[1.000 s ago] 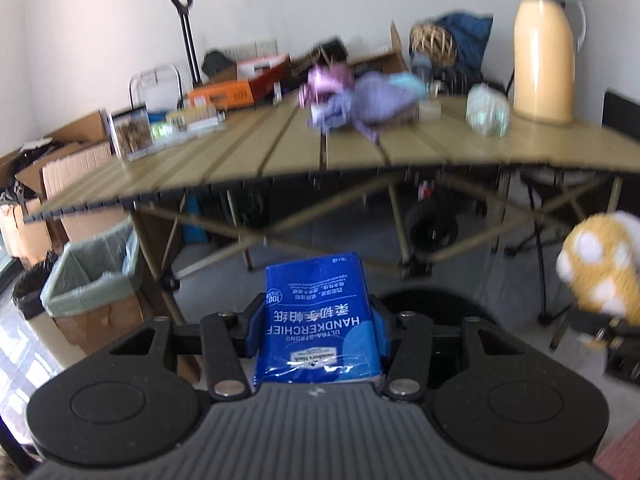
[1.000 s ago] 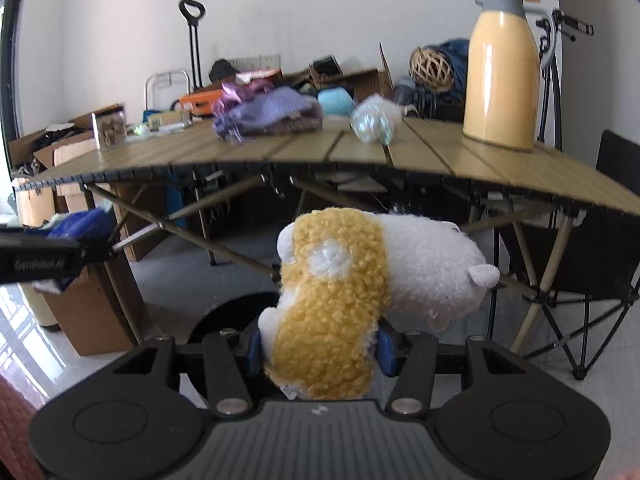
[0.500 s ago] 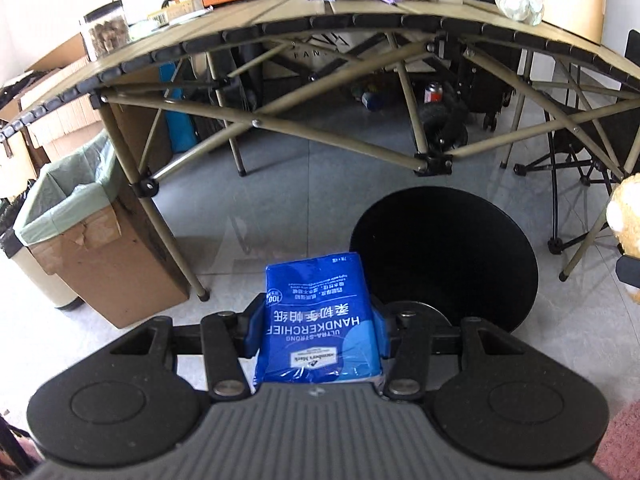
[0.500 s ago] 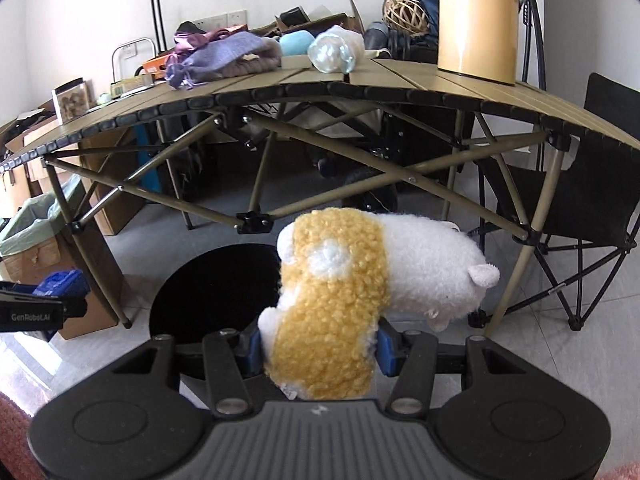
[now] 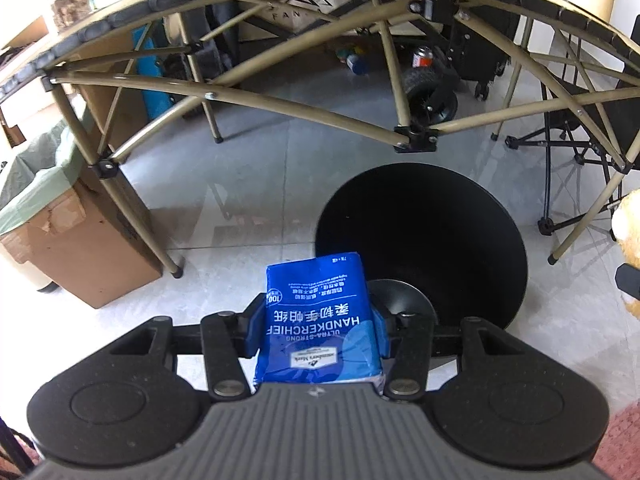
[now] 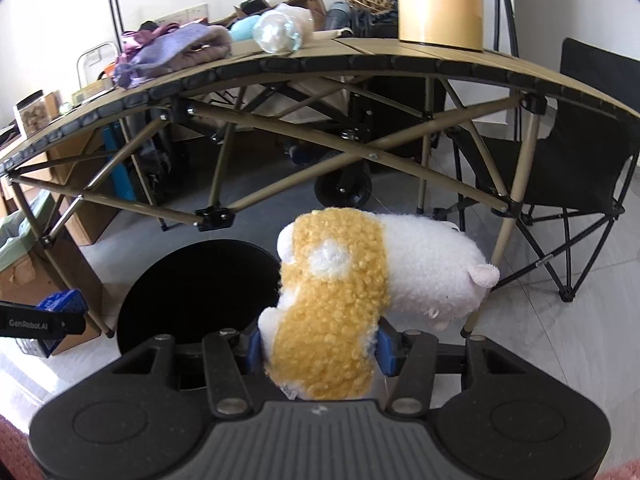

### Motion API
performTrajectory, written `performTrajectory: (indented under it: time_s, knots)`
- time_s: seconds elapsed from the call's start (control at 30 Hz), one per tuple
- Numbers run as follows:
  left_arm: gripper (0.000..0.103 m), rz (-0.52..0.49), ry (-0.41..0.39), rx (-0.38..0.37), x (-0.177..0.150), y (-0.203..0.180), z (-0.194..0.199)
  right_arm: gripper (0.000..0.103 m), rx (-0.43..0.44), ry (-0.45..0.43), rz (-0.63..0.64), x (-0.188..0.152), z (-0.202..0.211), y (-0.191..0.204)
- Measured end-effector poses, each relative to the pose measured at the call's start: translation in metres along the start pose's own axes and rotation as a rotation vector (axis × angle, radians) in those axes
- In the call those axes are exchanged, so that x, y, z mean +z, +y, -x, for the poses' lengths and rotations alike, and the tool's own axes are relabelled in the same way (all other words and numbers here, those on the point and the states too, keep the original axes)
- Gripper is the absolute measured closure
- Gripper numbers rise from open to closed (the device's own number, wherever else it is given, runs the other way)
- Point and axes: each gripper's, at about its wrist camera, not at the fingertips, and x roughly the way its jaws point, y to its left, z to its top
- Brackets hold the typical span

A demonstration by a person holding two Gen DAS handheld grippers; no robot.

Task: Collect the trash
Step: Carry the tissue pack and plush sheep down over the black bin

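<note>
Your left gripper [image 5: 318, 330] has its fingers [image 5: 253, 330] partly closed and pressing on both sides of a blue tissue pack [image 5: 318, 324], which stands up between them with its print upside down to the camera. Past the pack, at about 1 o'clock in the left wrist view, the black bin [image 5: 424, 240] sits on the tiled floor [image 5: 248, 184] with its mouth open toward you. The pack's far edge overlaps the bin's near rim in this view; whether it is actually over the opening you cannot tell. At 9 o'clock a cardboard box [image 5: 76, 248] with a green liner stands beside a leg of the folding table.

Your right gripper [image 6: 318, 348] has its fingers [image 6: 386, 346] likewise part-closed, squeezing a yellow and white plush toy [image 6: 360, 284] around its yellow body; the white head juts out toward 3 o'clock. In the right wrist view the black bin [image 6: 192, 288] lies at 10 o'clock from the toy, just behind it. The left gripper [image 6: 44, 322] shows at the 9 o'clock edge. Up on the tabletop [image 6: 360, 54] at 12 o'clock rest a purple cloth [image 6: 176, 50], a crumpled clear bag [image 6: 280, 34] and a yellow jug [image 6: 440, 0]. A black folding chair [image 6: 576, 152] stands at 3 o'clock.
</note>
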Motion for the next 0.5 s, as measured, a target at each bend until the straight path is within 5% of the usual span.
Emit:
performTrajectory:
  time_s: [0.5]
  knots:
    - [0.052,-0.021,0.081,-0.068,0.034,-0.061,-0.023,0.052,-0.058,0.007,-0.058,-0.001,-0.009,-0.020]
